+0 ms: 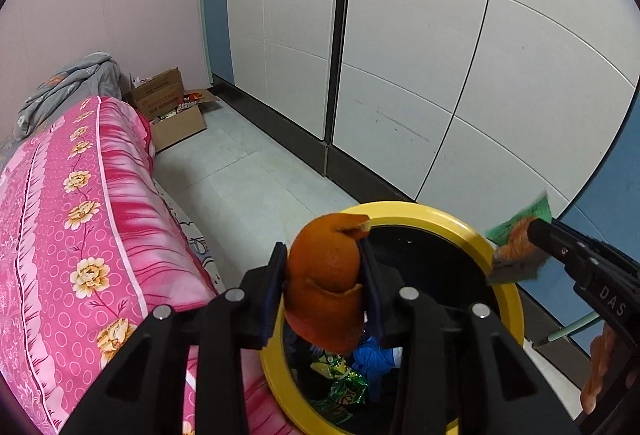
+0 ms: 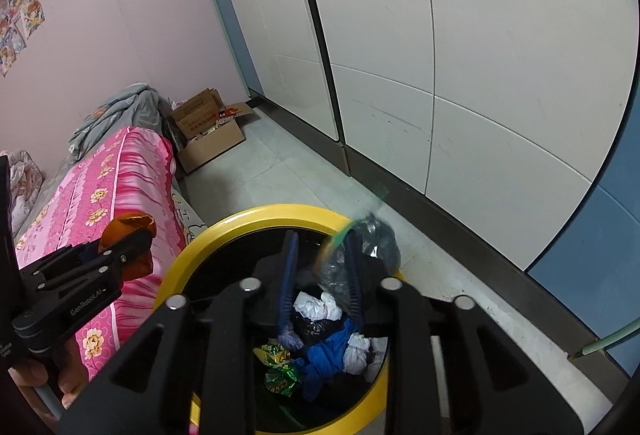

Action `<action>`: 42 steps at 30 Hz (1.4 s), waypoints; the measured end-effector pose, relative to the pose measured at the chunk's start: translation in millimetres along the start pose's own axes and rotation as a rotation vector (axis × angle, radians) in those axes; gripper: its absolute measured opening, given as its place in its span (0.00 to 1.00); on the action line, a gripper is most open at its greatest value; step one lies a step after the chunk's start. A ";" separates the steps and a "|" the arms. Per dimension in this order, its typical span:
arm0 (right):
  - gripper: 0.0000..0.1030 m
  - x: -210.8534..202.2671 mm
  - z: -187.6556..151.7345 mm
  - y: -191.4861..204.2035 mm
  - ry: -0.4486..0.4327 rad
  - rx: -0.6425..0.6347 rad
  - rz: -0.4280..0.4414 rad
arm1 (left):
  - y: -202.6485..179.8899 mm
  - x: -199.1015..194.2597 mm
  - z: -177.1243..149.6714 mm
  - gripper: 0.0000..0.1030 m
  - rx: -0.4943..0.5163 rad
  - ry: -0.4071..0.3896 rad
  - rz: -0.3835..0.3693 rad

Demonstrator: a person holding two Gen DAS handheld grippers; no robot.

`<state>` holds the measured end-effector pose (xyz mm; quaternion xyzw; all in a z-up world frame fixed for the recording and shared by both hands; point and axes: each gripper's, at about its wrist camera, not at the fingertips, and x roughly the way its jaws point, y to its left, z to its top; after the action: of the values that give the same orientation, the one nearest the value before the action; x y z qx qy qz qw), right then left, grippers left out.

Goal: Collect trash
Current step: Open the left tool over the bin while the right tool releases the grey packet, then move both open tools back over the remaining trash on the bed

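Observation:
A yellow-rimmed bin (image 1: 472, 231) (image 2: 224, 227) stands on the floor by the bed, holding wrappers, blue and white trash (image 2: 332, 347). My left gripper (image 1: 325, 275) is shut on an orange peel (image 1: 326, 287) and holds it over the bin's near rim; the peel also shows in the right wrist view (image 2: 132, 231). My right gripper (image 2: 322, 275) hovers over the bin with a crinkled green-edged wrapper (image 2: 368, 247) against its right finger (image 2: 354, 287); its jaws stand apart. In the left wrist view the wrapper (image 1: 520, 243) sits at the right gripper's tip.
A bed with a pink flowered cover (image 1: 72, 219) (image 2: 120, 171) lies left of the bin. Open cardboard boxes (image 1: 172, 111) (image 2: 208, 135) stand at its far end. White wardrobe doors (image 1: 400, 55) run along the right, with pale floor tiles (image 1: 248, 171) between.

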<state>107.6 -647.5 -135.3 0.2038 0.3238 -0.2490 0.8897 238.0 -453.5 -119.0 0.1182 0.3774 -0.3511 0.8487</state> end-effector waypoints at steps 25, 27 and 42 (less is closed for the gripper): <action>0.67 -105.9 0.7 77.6 -0.120 -0.073 0.181 | 116.4 -145.8 -2.6 0.79 -0.129 -0.181 0.198; 0.69 -116.8 -2.4 96.0 -0.117 -0.099 0.231 | 136.7 -164.9 -9.2 0.80 -0.139 -0.197 0.238; 0.75 -174.4 -63.0 226.8 -0.057 -0.319 0.482 | 266.6 -268.4 -65.8 0.81 -0.281 -0.246 0.450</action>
<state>91.9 -380.4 -16.0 0.1253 0.2759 0.0182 0.9528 258.2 -93.4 12.9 0.0366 0.2811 -0.1102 0.9526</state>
